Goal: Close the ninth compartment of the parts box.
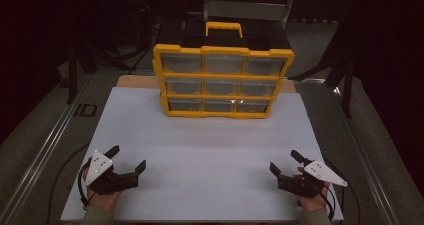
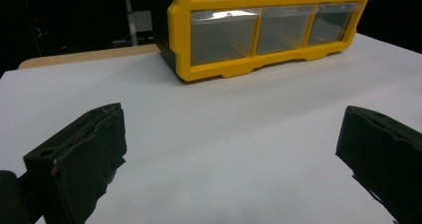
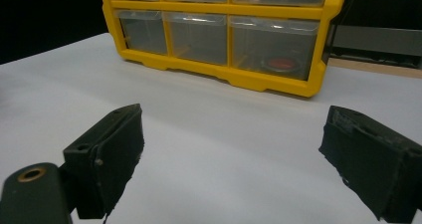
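Observation:
A yellow and black drawer cabinet [image 1: 223, 80] stands upright at the far middle of the white board, with three rows of clear drawers and a yellow handle [image 1: 224, 29] on top. Its bottom right drawer holds a red object [image 3: 281, 63]. All drawers look closed. My left gripper [image 1: 128, 158] rests near the front left of the board, jaws wide apart, nothing between them. My right gripper [image 1: 285, 162] rests near the front right, open and empty. The cabinet [image 2: 259, 30] lies well ahead of both.
The white board [image 1: 205, 150] lies on a wooden table top whose edge [image 1: 135, 81] shows behind it. Metal rails [image 1: 45, 145] run along both sides. A grey metal frame [image 1: 247, 7] stands behind the cabinet. The surroundings are dark.

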{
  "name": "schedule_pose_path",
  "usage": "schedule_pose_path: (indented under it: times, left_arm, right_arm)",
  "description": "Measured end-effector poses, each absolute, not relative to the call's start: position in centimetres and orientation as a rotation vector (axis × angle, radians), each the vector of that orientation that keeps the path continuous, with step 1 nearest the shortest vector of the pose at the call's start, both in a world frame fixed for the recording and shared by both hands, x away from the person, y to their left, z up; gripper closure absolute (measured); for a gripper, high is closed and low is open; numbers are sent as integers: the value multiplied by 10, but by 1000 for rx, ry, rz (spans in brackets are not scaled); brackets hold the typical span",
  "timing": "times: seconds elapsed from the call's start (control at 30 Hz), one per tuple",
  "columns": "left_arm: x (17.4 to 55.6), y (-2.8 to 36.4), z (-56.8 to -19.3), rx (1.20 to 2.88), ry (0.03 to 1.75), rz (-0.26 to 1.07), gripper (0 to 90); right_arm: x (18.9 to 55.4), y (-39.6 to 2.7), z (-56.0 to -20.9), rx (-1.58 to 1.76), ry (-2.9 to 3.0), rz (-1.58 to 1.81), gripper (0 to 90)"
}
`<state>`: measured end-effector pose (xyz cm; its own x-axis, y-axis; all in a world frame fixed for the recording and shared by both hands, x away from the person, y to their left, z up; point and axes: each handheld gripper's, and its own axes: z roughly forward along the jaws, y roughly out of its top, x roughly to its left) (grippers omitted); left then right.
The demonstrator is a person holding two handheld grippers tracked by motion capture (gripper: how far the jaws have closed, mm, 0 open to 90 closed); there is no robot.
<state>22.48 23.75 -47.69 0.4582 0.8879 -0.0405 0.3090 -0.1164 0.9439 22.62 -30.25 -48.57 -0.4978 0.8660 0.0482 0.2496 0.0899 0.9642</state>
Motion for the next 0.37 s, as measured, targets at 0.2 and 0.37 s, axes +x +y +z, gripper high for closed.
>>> schedule_pose_path:
  times: [0.2,0.37]
  left_arm:
    - [225,236,-477,1672,1047,697,1]
    - [225,237,-477,1668,1052,702,1]
  right_arm:
    - [227,-302,-487,1093,1822,1415,95]
    - [228,-303,-487,1117,1822,1432,95]
